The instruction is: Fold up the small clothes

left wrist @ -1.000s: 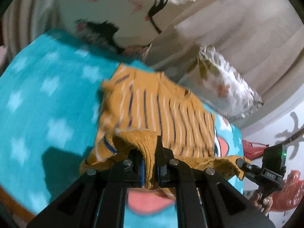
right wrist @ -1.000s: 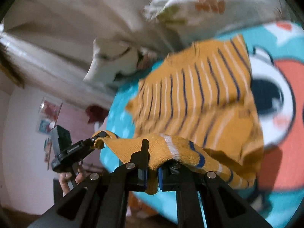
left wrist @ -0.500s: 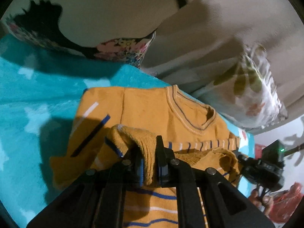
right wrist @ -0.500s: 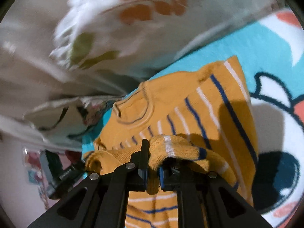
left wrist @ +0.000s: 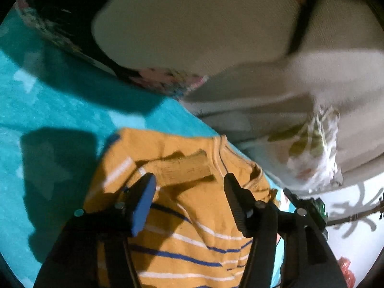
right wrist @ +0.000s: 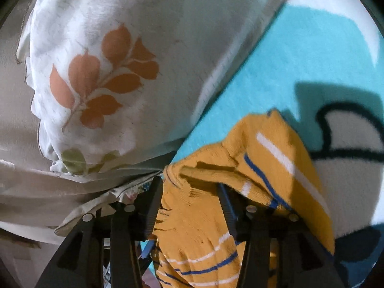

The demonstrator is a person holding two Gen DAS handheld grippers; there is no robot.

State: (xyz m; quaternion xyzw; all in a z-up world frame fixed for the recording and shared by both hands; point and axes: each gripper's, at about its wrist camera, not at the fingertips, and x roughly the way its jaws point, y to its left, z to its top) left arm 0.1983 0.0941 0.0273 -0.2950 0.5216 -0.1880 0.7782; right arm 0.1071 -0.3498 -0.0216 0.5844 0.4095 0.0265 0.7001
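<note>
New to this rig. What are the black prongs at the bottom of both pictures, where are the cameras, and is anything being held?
No robot here: a person carries a hand-held gripper in each hand, each with a fisheye camera looking along its two fingers. The prongs are those fingers.

The left wrist view shows the left hand-held gripper over a mustard striped sweater lying on a teal blanket, pillows behind. The right wrist view shows the right hand-held gripper at the same sweater, beside a leaf-print pillow.

Both sets of jaws are opening. Sweater fabric lies between the fingers, but the pads are not pressing on it, so it looks just released after a fold.
</note>
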